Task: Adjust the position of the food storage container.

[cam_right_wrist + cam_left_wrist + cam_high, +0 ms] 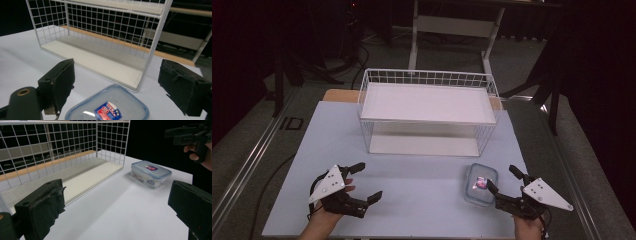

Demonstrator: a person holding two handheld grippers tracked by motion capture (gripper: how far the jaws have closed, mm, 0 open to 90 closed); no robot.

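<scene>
The white wire-grid shelf rack (428, 112) stands at the back of the pale blue table (412, 190), its two boards empty. The clear plastic lidded box with a blue rim and a small label (481, 184) lies in front of the rack's right end, just before the right gripper (504, 185), whose jaws stand wide apart above the lid. I think the jaws should come down evenly over both long sides before closing. The left gripper (362, 182) is also open, holding nothing, well apart from the box. The box contents are probably nothing, but the blurred lid hides them.
</scene>
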